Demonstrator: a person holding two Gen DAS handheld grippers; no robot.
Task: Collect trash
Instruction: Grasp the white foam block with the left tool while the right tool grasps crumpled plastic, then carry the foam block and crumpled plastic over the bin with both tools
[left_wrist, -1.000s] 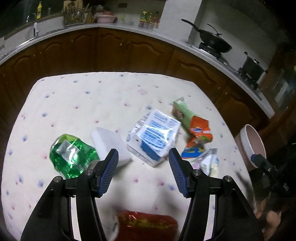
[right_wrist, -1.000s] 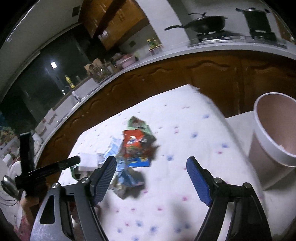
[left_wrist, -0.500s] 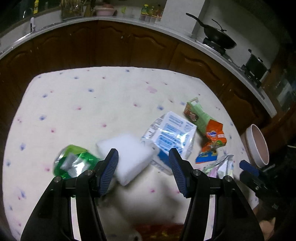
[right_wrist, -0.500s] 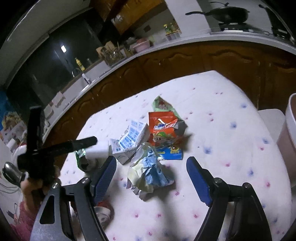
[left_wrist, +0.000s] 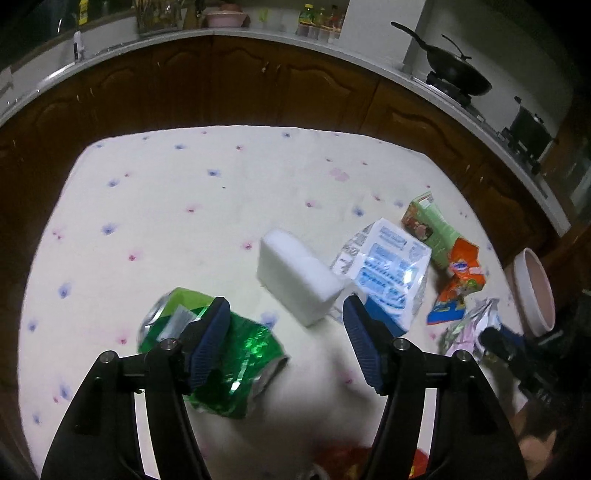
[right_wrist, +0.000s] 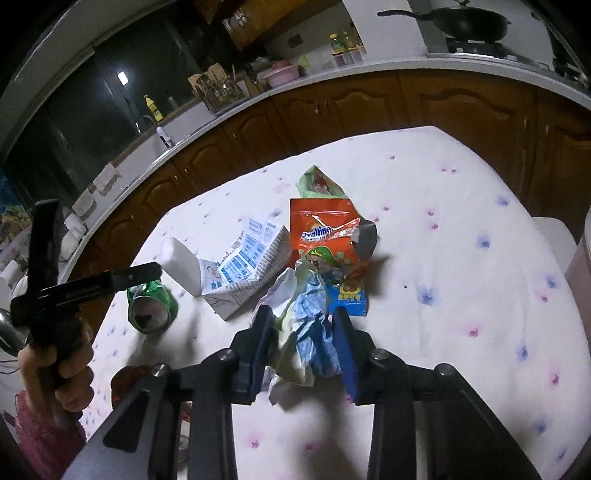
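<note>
- My left gripper (left_wrist: 282, 314) hangs over the table (left_wrist: 166, 221) with its jaws opening, nothing pinched between them; the crushed green can (left_wrist: 236, 354) lies partly under its left finger, though blur hides whether they touch.
- The white foam block (left_wrist: 295, 273) sits just beyond, against the blue-printed carton (left_wrist: 388, 269).
- My right gripper (right_wrist: 304, 325) is closing around the crumpled wrapper (right_wrist: 306, 317), its pads against it.
- The pink bin (left_wrist: 535, 288) stands at the table's right edge.
</note>
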